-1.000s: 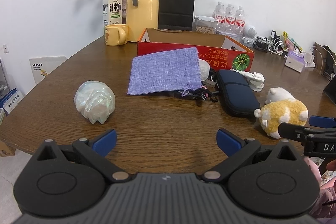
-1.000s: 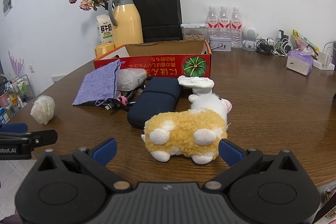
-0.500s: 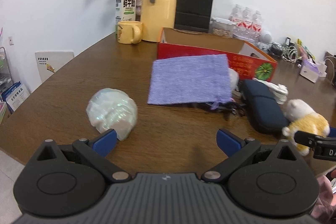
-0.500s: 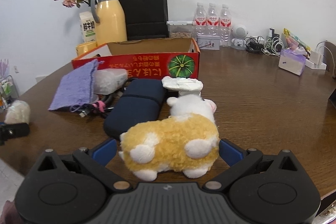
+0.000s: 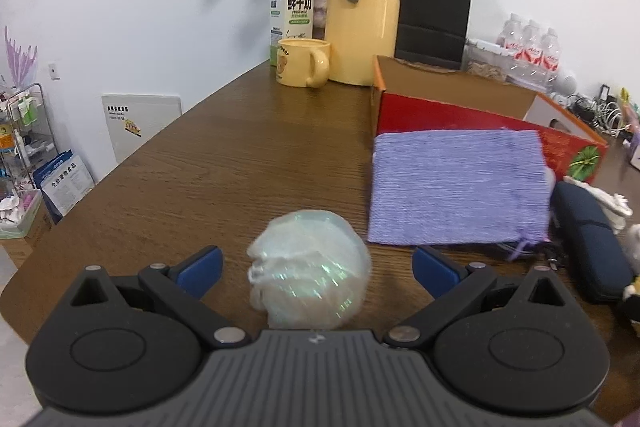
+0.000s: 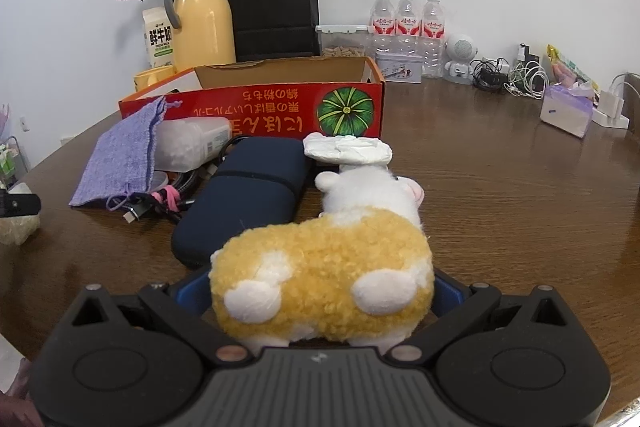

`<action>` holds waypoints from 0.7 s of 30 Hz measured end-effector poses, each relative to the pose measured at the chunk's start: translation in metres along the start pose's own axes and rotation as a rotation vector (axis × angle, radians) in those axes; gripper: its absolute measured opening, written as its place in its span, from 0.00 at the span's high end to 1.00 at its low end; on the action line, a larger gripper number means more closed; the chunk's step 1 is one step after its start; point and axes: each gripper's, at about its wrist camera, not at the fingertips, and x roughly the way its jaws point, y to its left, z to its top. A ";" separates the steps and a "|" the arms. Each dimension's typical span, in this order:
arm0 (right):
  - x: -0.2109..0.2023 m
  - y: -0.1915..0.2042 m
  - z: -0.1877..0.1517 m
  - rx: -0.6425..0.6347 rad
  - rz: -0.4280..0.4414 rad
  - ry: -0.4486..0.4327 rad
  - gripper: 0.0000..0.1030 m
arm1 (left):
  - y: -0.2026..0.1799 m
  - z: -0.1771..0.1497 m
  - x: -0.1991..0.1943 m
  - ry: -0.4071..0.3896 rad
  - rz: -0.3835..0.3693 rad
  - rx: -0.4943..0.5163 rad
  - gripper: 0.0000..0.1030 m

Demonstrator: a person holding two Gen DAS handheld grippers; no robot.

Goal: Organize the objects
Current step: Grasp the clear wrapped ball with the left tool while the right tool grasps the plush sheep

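The left tool (image 5: 316, 269) is spread wide around the shiny ball (image 5: 310, 273). The right tool (image 6: 320, 291) is spread around the fluffy toy (image 6: 324, 277), at 6 o'clock from the red box (image 6: 256, 107).

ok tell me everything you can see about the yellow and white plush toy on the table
The plush toy is a small stuffed animal with curly yellow fleece, white patches and a white head with a pink snout. It sits on the wooden table, rump toward the right wrist camera, head pointing away. The right gripper straddles it, blue fingers at both flanks, apparently open. A dark blue case lies just beside it; whether they touch is unclear.
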 end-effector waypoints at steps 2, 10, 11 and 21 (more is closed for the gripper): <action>0.002 0.000 0.001 -0.004 0.005 -0.001 0.00 | 0.001 0.000 0.007 0.008 0.000 0.006 0.00; 0.008 0.000 0.002 -0.025 0.019 0.008 0.00 | 0.008 -0.002 0.023 0.018 -0.002 -0.018 0.22; 0.008 0.000 0.002 -0.030 0.022 0.005 0.02 | 0.009 -0.002 0.022 0.011 0.003 -0.026 0.28; -0.001 -0.002 -0.001 -0.039 0.041 -0.037 0.07 | 0.004 0.006 0.002 -0.046 -0.039 -0.039 0.56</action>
